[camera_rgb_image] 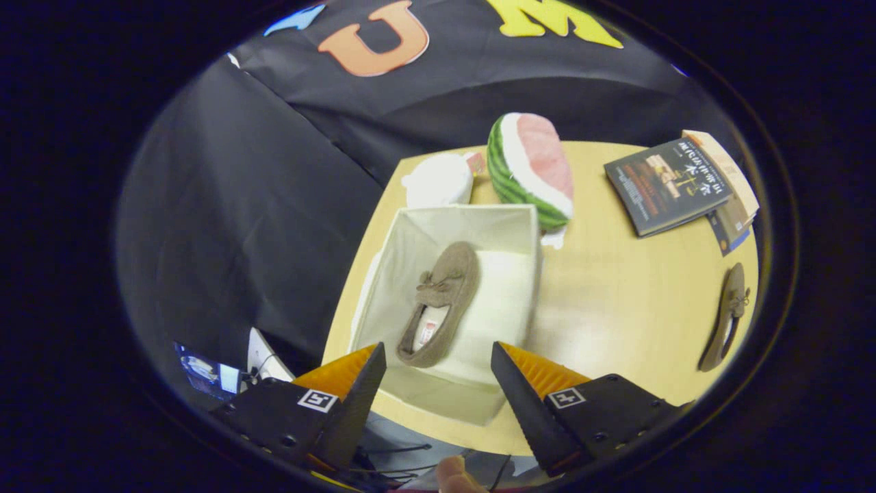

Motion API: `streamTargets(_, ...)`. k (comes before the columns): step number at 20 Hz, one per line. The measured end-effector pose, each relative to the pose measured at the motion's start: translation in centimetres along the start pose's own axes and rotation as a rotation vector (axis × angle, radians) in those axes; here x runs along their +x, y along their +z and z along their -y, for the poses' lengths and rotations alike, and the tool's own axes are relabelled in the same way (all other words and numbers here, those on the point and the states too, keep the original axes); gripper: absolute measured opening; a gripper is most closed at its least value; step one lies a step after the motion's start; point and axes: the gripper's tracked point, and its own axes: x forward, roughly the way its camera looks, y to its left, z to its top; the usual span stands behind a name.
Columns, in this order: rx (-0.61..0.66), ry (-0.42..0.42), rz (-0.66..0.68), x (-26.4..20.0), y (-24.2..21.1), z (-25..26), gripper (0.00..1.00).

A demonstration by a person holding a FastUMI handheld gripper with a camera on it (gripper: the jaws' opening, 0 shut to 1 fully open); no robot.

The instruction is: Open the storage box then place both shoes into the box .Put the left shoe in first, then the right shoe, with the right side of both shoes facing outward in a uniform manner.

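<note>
The worktop (616,301) is seen from above, tan and round-cornered. An open white storage box (510,233) is set near its left side, just ahead of the fingers. One brown shoe (441,301) is laid inside the box, toe pointed away, heel nearest the fingers. A watermelon plush (530,168) is leaned at the box's far right corner, with a white plush (438,181) beside it. Books (667,185) are stacked at the far right. The second brown shoe (725,318) is left on the worktop's right edge, well apart from the box. The hand-held gripper (438,373) is held spread wide above the box, nothing pinched.
</note>
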Motion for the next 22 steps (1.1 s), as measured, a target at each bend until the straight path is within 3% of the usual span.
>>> streamTargets(2,0.006,-0.013,0.033,-2.8,0.9,3.9,0.95)
streamTargets(5,0.013,-0.108,0.073,-5.6,1.3,13.1,0.95)
streamTargets(13,0.129,-0.333,0.039,-9.3,-2.4,34.8,0.95)
streamTargets(18,0.207,-0.400,0.006,-10.3,-4.3,43.1,0.95)
streamTargets(22,0.223,-0.503,-0.023,-10.4,-6.0,48.8,0.94)
